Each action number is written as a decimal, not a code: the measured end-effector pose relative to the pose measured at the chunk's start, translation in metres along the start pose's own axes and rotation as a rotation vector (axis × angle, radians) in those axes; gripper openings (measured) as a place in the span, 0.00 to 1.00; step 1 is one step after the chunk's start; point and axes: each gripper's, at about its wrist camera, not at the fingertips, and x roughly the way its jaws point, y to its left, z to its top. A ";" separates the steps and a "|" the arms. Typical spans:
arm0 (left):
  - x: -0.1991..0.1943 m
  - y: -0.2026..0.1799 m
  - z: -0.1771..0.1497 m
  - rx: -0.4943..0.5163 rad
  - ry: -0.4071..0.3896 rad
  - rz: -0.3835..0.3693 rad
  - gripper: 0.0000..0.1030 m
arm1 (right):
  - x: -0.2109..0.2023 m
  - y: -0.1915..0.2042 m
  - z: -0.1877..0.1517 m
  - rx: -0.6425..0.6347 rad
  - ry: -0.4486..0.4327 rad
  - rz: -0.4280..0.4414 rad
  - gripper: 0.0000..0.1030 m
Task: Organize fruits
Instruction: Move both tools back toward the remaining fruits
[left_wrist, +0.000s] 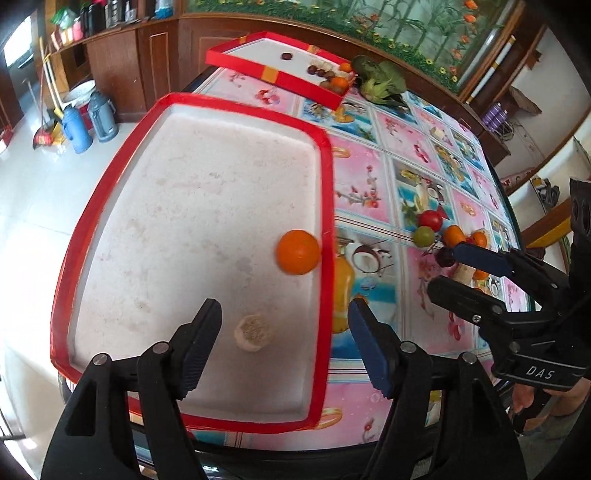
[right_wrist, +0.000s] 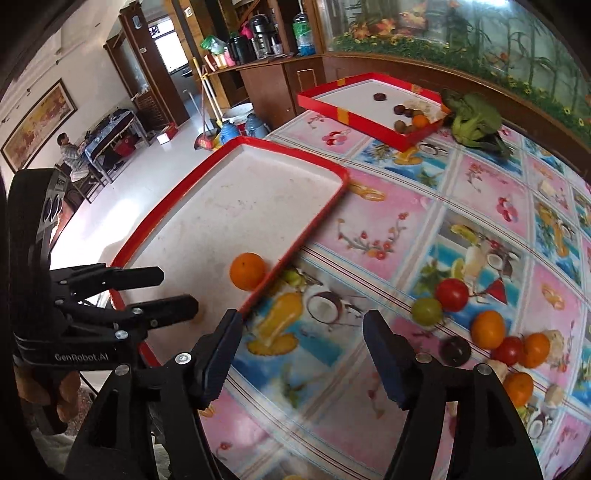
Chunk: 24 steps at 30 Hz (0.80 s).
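Lying against the right rim inside the near red tray (left_wrist: 325, 206), an orange (left_wrist: 298, 252) is seen ahead of the left gripper (left_wrist: 284, 325), whose jaws are parted and empty. Beyond that rim, the right gripper (right_wrist: 303, 339) is held over the tablecloth (right_wrist: 406, 221), jaws apart, nothing gripped; loose fruit (right_wrist: 487, 328) is scattered further right.

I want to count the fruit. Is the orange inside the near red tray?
Inside. The round orange rests on the near red-rimmed white tray, against its right rim.
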 end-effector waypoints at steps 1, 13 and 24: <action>0.001 -0.004 0.001 0.014 0.001 -0.002 0.68 | -0.005 -0.007 -0.004 0.022 -0.005 -0.008 0.67; 0.015 -0.054 0.003 0.129 0.047 -0.048 0.68 | -0.043 -0.053 -0.038 0.161 -0.047 -0.095 0.67; 0.034 -0.098 -0.004 0.190 0.090 -0.083 0.68 | -0.062 -0.086 -0.070 0.231 -0.037 -0.154 0.68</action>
